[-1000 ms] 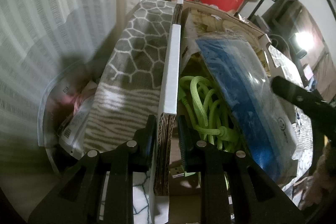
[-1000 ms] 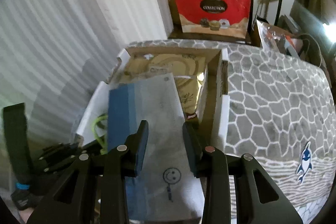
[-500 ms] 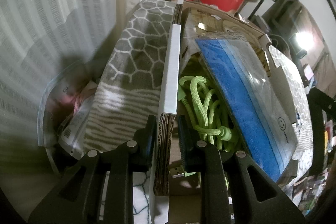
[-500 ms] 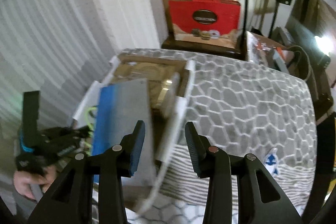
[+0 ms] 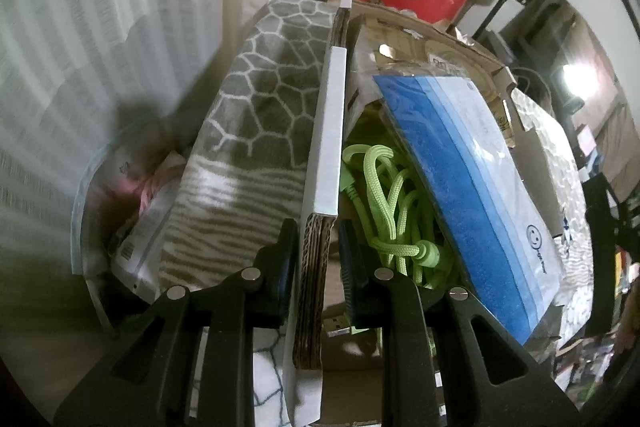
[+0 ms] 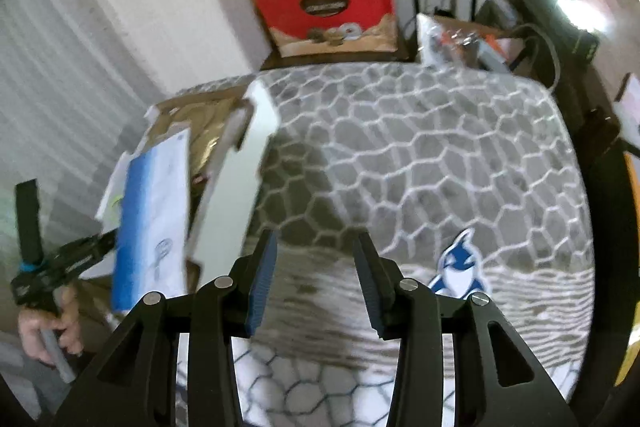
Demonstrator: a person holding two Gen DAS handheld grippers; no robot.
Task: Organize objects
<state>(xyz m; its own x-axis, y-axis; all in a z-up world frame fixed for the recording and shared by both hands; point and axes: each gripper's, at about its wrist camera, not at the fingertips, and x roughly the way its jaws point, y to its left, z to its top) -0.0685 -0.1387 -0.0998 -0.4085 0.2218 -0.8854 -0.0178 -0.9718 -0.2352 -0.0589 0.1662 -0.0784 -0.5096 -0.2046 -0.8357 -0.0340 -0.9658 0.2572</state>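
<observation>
The box [image 5: 316,259] is corrugated cardboard, its outside face smooth and white. A glossy clear plastic bag [image 5: 480,187] holds blue cloth. The green rope [image 5: 384,203] is braided cord. The blanket [image 6: 400,147] looks soft and matt. The grippers are matt black plastic.

Left gripper [image 5: 318,259] angled downward, jaws clamped on the box wall [image 5: 325,155]; right gripper [image 6: 314,279] angled downward, jaws apart, empty.

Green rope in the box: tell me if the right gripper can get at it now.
Probably not directly: the blue packet leans over the green rope, and the open right gripper hangs over the blanket, outside the box.
</observation>
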